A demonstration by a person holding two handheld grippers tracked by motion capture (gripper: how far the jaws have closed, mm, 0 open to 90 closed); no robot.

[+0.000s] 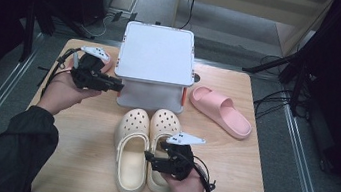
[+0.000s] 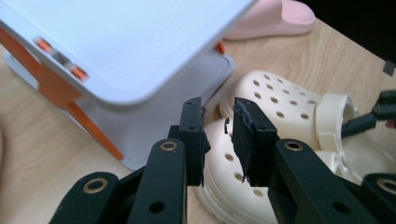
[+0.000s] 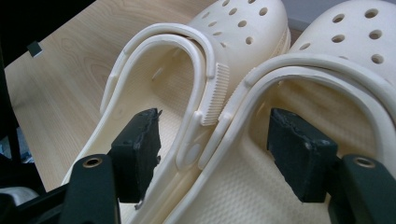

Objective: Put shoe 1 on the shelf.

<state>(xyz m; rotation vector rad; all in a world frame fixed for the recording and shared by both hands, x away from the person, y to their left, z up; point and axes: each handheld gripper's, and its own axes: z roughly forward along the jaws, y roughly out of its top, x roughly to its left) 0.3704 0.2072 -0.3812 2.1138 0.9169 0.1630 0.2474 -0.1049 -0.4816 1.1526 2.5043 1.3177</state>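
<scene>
1. Cream clogs (image 1: 146,148), a pair, lay side by side at the table's (image 1: 73,163) six-o'clock edge, toes pointing toward twelve o'clock and nearly touching the white two-tier rack (image 1: 156,53).
2. Right gripper (image 1: 149,157) hovered over the heel ends of the pair; its jaws stood wide apart, one over each shoe's opening, straddling the two inner walls where the clogs met. The pads pressed on nothing.
3. Left gripper (image 1: 120,85) was held at about ten o'clock from the clogs, beside the rack's left edge, pointing toward three o'clock. Its jaws were partly drawn together with a narrow gap between them and nothing in it.
4. Pink slide (image 1: 222,111) lay alone at two o'clock from the pair, right of the rack and well apart from both grippers.
5. Rack shelves: the top was bare; the lower tier could not be fully seen.
6. Judged progress: the clogs appeared paired and aligned on the table, yet neither was gripped or shelved. Grasping the pair and placing it, probably on the rack, seemed still to be done.
</scene>
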